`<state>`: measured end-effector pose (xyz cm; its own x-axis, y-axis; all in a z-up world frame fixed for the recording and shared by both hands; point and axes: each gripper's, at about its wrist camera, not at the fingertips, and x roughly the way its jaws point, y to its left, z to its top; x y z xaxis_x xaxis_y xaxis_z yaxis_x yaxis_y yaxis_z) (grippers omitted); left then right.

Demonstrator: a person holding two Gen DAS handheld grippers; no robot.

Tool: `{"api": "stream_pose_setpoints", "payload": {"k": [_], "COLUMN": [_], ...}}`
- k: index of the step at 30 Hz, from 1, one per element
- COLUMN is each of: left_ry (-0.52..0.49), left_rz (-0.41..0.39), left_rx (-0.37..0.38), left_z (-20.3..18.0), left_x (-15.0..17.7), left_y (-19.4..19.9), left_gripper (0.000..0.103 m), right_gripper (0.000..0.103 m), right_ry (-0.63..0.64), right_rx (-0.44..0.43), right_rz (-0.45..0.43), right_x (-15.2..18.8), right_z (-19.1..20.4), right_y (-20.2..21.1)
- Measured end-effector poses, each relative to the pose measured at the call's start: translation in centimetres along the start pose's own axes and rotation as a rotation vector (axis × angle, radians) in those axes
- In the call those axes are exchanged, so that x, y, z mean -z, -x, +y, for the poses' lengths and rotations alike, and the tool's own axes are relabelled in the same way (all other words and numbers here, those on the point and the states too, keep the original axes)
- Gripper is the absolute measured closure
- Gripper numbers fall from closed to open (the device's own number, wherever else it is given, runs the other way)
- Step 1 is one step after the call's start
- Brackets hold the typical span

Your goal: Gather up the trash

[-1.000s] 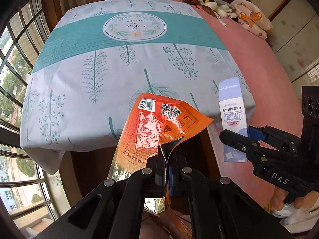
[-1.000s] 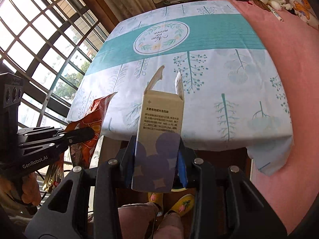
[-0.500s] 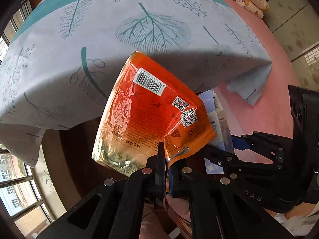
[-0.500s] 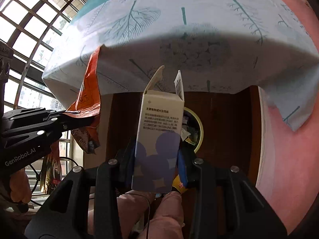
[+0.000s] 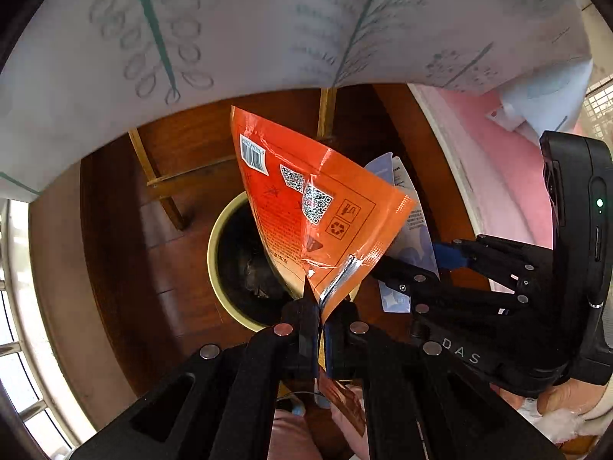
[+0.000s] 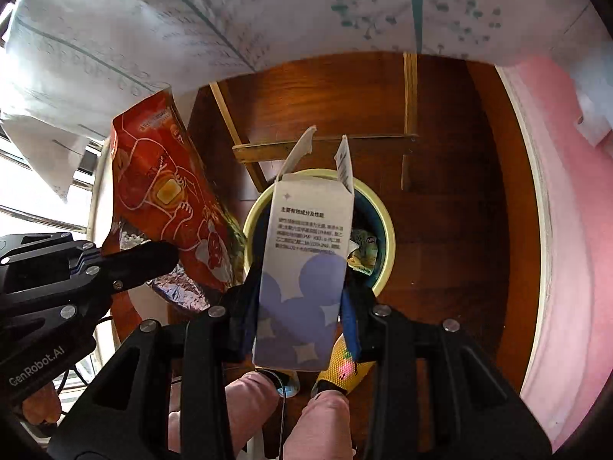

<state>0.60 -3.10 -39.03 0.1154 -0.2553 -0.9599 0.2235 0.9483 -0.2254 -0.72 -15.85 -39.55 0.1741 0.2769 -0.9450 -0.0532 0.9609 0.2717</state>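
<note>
Orange snack bag (image 5: 306,207) pinched in left tongs (image 5: 320,306), carton (image 6: 306,253) clamped in right tongs (image 6: 299,306), above bin (image 6: 387,237), tablecloth (image 6: 268,11) overhead.

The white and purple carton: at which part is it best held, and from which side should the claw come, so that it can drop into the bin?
Best at the closed lower end of the white and purple carton, across its two narrow sides, as the right claw holds it now. The walls are flat and stiff there; the top flaps are open and weak. Approached from above, the open end points toward the trash bin.
</note>
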Motion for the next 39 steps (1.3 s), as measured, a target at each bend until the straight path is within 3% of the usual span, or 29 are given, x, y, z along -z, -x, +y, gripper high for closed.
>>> {"api": "stream_pose_setpoints", "payload": {"k": [11, 14, 15, 16, 18, 19, 30, 39], "left_ry": [-0.005, 0.015, 0.025, 0.035, 0.051, 0.055, 0.072, 0.101], "left_rz": [0.055, 0.062, 0.062, 0.060, 0.058, 0.058, 0.002, -0.047], "left_rx": [-0.004, -0.012, -0.009, -0.002, -0.011, -0.020, -0.091, -0.111], "left_z": [1.1, 1.3, 1.6, 1.8, 2.7, 3.1, 5.4, 4.0], "left_x": [0.1, 0.0, 0.0, 0.0, -0.1, -0.1, 0.6, 0.3], "left_y": [-9.6, -10.5, -10.7, -10.8, -11.1, -11.5, -10.4, -3.5], "left_gripper": [0.098, 0.078, 0.064, 0.048, 0.032, 0.027, 0.025, 0.024], "right_gripper": [0.070, 0.069, 0.068, 0.062, 0.044, 0.043, 0.041, 0.041], "right_ry": [-0.022, -0.022, -0.023, -0.022, -0.016, -0.013, 0.013, 0.035], "right_rx": [0.018, 0.018, 0.012, 0.012, 0.027, 0.039, 0.051, 0.023], "right_rz": [0.053, 0.059, 0.059, 0.059, 0.050, 0.045, 0.020, 0.003], "right_x": [1.2, 1.2, 1.2, 1.2, 1.2, 1.2, 1.5, 0.9], "right_z": [-4.1, -4.6, -5.0, -5.0, -4.8, -4.8, -3.7, -2.0], "right_y": [-10.9, -12.4, -12.9, -13.2, -13.6, -13.8, -12.7, -7.8]}}
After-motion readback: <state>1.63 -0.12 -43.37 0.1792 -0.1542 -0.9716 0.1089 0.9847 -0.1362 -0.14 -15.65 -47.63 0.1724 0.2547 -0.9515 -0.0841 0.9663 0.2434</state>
